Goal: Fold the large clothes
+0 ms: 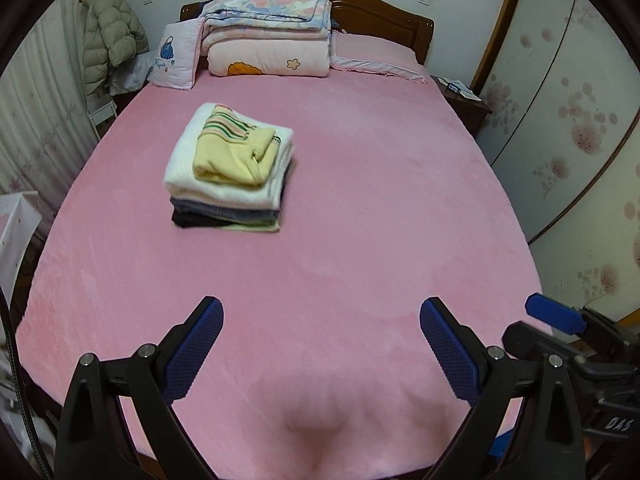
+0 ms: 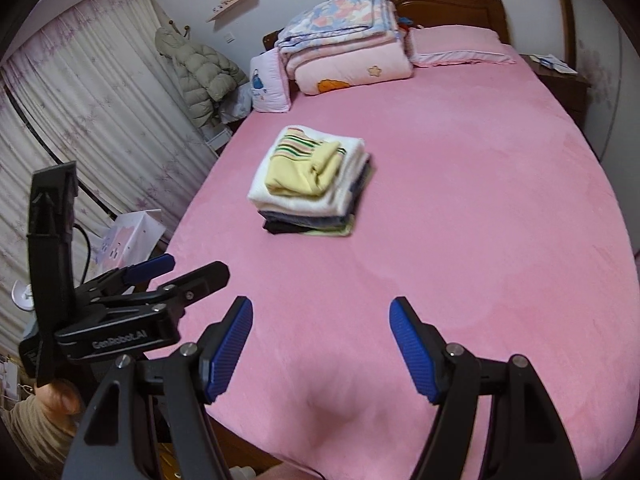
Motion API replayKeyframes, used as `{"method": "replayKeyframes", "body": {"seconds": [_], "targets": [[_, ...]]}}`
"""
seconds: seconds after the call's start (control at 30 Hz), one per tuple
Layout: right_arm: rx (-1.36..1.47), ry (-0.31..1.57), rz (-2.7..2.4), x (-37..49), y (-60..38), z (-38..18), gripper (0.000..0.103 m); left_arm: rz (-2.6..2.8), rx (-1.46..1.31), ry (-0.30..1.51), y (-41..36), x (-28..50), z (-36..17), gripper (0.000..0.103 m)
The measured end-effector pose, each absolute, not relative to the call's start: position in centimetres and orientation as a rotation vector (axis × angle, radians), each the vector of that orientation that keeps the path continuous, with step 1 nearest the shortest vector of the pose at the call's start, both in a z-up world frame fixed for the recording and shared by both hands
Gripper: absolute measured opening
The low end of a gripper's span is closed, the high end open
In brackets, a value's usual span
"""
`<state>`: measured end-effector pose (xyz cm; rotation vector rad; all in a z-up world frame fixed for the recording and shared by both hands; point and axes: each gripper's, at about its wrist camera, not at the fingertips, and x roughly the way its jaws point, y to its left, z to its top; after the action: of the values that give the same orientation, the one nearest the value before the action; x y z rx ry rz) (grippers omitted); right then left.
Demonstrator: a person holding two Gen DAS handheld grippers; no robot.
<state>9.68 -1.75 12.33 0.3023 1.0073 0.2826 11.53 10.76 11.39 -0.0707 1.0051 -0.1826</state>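
A stack of folded clothes (image 1: 230, 170) lies on the pink bed (image 1: 360, 220), left of its middle, with a yellow striped garment (image 1: 236, 152) on top of white, grey and dark pieces. The same stack (image 2: 310, 182) shows in the right wrist view. My left gripper (image 1: 320, 310) hangs open above the bed's near end, nothing between its blue pads. My right gripper (image 2: 322, 308) is open too and holds nothing. Both are well short of the stack. The left gripper (image 2: 184, 268) appears at the left of the right wrist view.
Folded quilts (image 1: 268, 36) and a pink pillow (image 1: 376, 58) lie by the wooden headboard (image 1: 400, 12). A small cushion (image 1: 176, 58) leans at the left. A puffer coat (image 1: 108, 36) hangs by the curtain. A nightstand (image 1: 464, 100) and wardrobe doors (image 1: 568, 128) are at the right.
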Motion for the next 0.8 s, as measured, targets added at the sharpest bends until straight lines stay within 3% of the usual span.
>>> {"method": "replayKeyframes", "body": {"seconds": [0.8], "targets": [[0.231,0.938,0.1,0.1,-4.9,11.6,0.071,-0.098,-0.008,0.939,6.1,1.6,10.0,0.098]]}}
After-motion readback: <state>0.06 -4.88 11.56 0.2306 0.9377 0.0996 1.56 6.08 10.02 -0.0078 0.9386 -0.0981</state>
